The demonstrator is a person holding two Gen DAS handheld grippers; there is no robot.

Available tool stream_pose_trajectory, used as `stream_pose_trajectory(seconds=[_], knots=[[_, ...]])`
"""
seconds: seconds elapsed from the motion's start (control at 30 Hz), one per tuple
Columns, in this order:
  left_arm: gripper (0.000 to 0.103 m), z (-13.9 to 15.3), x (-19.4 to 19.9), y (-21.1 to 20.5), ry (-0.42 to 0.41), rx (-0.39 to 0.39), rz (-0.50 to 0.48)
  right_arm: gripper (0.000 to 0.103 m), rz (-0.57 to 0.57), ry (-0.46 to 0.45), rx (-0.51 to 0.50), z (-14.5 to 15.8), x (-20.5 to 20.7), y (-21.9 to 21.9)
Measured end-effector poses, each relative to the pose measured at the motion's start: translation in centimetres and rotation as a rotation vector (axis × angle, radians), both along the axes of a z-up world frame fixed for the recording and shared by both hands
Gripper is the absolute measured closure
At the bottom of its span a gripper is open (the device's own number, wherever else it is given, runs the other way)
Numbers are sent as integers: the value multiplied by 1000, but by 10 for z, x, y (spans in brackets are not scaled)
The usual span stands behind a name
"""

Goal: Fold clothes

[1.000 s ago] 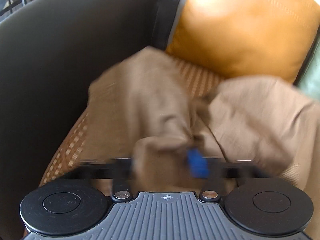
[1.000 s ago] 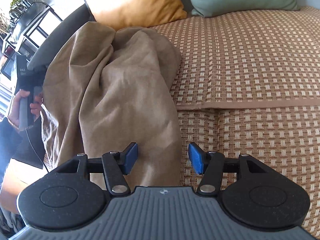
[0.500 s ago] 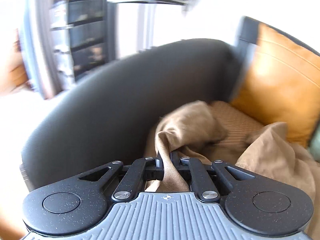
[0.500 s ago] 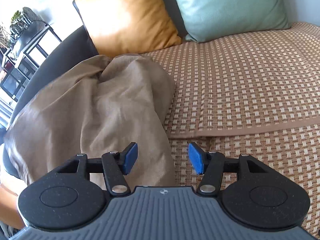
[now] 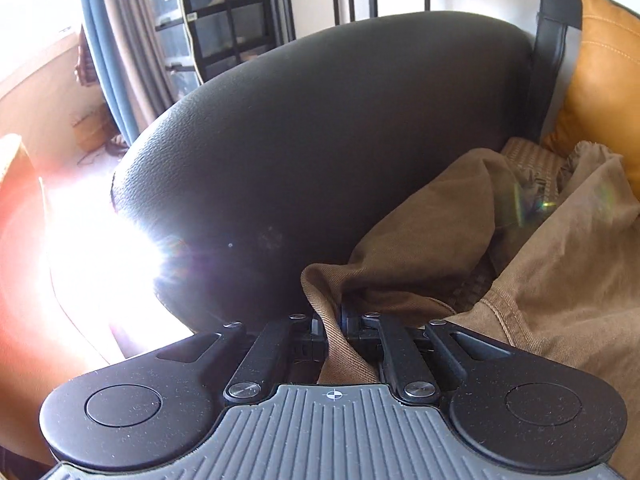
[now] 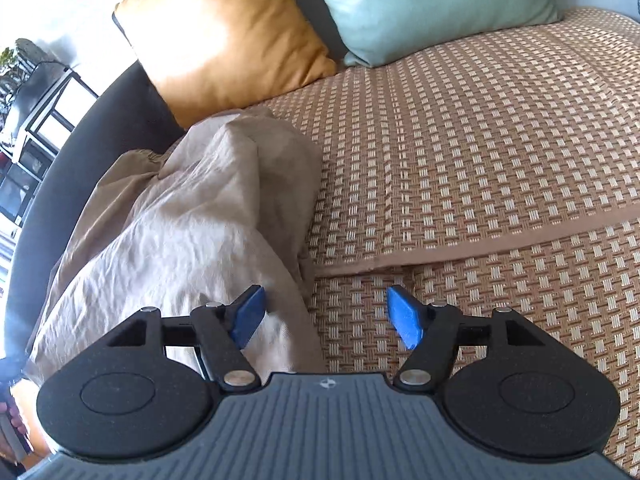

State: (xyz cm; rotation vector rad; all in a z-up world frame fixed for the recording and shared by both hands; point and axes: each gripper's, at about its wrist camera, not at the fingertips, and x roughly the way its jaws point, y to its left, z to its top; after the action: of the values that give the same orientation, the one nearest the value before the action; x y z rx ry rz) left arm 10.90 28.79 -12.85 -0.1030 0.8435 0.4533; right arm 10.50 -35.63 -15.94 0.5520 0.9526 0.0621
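A tan brown garment (image 5: 552,264) lies crumpled on the sofa seat against the black armrest (image 5: 320,140). My left gripper (image 5: 335,330) is shut on a fold of its edge, and the cloth runs out from between the jaws toward the pile. In the right wrist view the same garment (image 6: 192,232) lies stretched along the left side of the seat. My right gripper (image 6: 326,316) hovers over its near right edge, jaws opening; its blue pads (image 6: 404,316) press on nothing, though the left pad sits just above the cloth.
A woven brown mat (image 6: 480,152) covers the sofa seat, with a seam (image 6: 500,244) across it. An orange cushion (image 6: 224,36) and a pale green cushion (image 6: 432,4) lean at the back. Shelving (image 5: 224,20) and curtains (image 5: 120,40) stand beyond the armrest. Strong glare (image 5: 100,260) washes out the lower left.
My left gripper has closed on the garment's edge and pulled it left toward the armrest. The garment has stretched out and flattened. My right gripper's jaws have widened.
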Motion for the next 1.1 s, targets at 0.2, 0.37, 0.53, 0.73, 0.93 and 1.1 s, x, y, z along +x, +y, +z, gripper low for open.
stream_pose_trajectory(seconds=[0.2,0.37,0.53,0.73,0.93,1.1], knots=[[45,-3,-8,-19,-5,28,-61,31,51,27,12,4,-28,1],[24,22,-36,-47,-61,93,-148,31,122,29,-4,16,-59,13],[17,34,-80,-74,-52,16,-258,31,196,12,0,27,-89,28],[17,-12,-138,-113,67,-26,-343,30,265,10,17,29,-119,42],[17,-52,-153,-127,154,-149,-370,29,275,25,21,27,-136,51],[17,-66,-150,-136,173,-181,-386,28,288,28,20,27,-142,56]])
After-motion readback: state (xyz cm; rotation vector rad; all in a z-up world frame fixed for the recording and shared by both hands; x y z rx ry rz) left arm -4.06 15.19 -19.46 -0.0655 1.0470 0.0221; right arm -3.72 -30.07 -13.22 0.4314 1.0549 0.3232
